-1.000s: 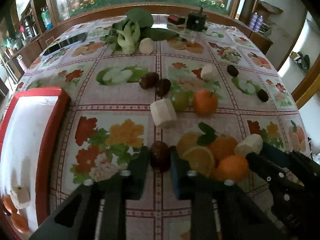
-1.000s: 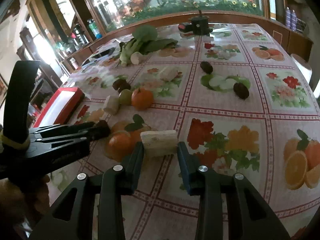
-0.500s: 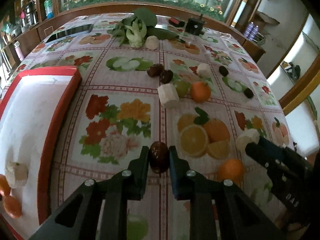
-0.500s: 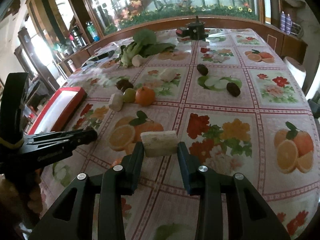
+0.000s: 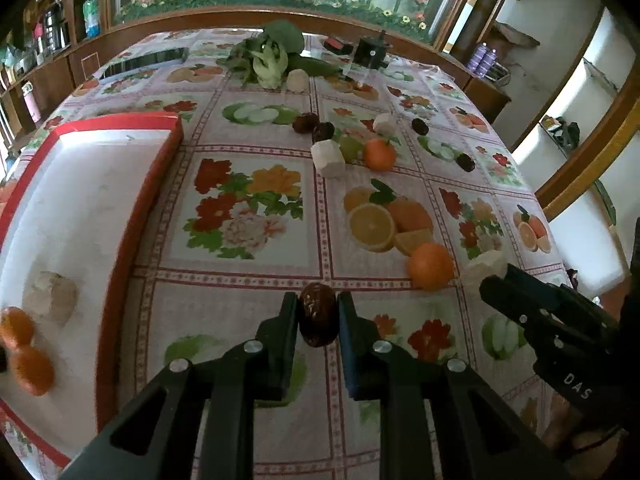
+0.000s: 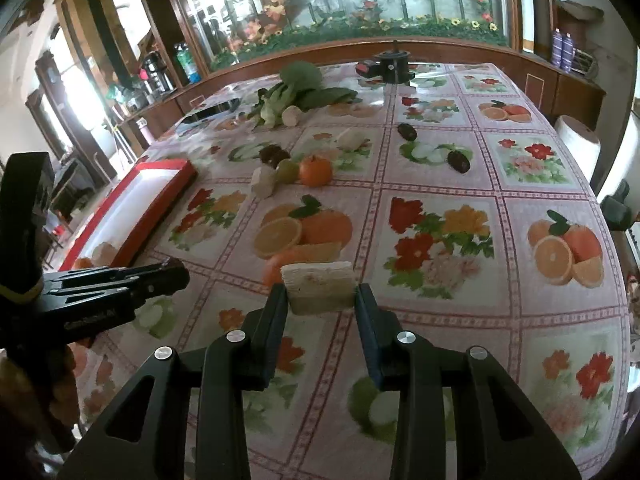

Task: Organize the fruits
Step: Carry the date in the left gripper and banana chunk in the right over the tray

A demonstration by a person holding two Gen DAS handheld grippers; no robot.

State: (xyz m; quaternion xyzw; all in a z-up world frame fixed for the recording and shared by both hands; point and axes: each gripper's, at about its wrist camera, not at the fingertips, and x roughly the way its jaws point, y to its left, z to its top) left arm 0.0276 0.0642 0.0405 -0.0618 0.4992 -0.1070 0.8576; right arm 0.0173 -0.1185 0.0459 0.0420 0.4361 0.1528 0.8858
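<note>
Left wrist view, grip: our left gripper [image 5: 318,312] was closed on a dark brown date [image 5: 317,314]; both jaws pressed its sides, and it hung above the flowered tablecloth [image 5: 240,216].
Left wrist view, goal: the red-rimmed tray [image 5: 152,184] lay to the left, with two oranges [image 5: 30,368] and a pale chunk [image 5: 52,294] already inside.
Left wrist view, advice: we judged that the date should be carried over the red rim with enough height, then lowered onto the white floor before the jaws opened, so it would not roll.
Left wrist view, pose: we held this gripper pointing steeply down and forward; the tray was beside it, not yet under it.
Left wrist view, left on table: an orange [image 5: 430,266] lay near, and more fruits were further away.
Right wrist view, grip: our right gripper [image 6: 320,300] clamped a pale cut block [image 6: 320,288] across its short sides, clear of the table.
Right wrist view, advice: we judged it best to let the left gripper [image 6: 172,276] reach the tray [image 6: 160,208] first, because the two tools were close and could collide.
Right wrist view, pose: this gripper tilted down, a little less steeply, with the tray far to its left.
</note>
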